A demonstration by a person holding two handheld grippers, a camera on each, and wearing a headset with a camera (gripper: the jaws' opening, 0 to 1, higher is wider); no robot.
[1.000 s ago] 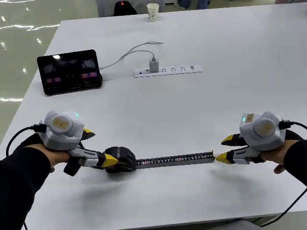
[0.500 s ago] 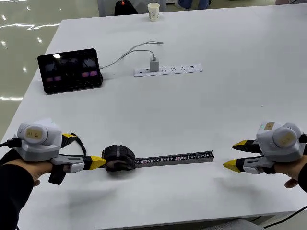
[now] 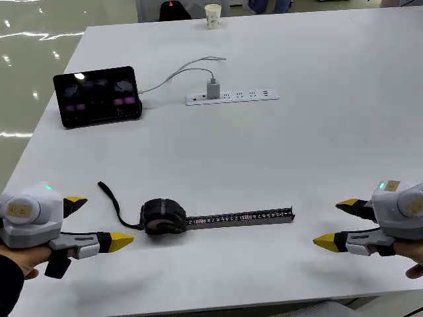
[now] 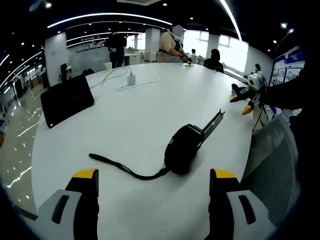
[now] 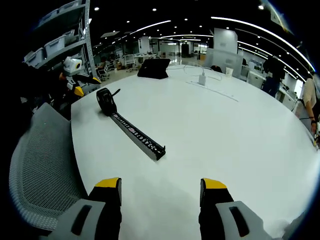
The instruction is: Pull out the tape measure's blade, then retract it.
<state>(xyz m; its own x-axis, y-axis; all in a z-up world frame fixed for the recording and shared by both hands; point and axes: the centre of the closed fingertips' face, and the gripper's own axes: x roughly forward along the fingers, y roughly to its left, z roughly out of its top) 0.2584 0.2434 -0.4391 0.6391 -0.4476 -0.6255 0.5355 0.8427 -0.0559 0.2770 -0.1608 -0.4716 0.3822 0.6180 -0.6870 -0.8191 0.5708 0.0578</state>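
1. One tape measure [image 3: 162,216] lay on the white table [image 3: 297,145], near the front edge and left of the middle in the head view. It lay between the two grippers and touched neither.
2. Its case was black, rounded and ridged, and it rested on its side.
3. Part of the blade [image 3: 241,217] was out, lying flat on the table and running straight from the case toward the right gripper. The blade looked dark, with pale graduation marks and some red ones; its end hook lay on the table, well short of that gripper.
4. A thin black wrist strap [image 3: 112,201] trailed from the other side of the case, curving across the table toward the left gripper.
5. The left gripper [image 3: 102,221] hovered just left of the case with its yellow-tipped jaws spread wide and nothing between them; in the left gripper view the case and strap lay ahead of the jaws.
6. The right gripper [image 3: 332,222] was held off the blade's end, its jaws likewise wide apart and empty.
7. Farther back stood a dark tablet [image 3: 97,96], propped up at the left.
8. Beside it lay a white power strip [image 3: 231,96] with a charger [image 3: 213,88] plugged in, its cable [image 3: 178,71] looping away.
9. A paper cup [image 3: 211,16] stood at the far edge.
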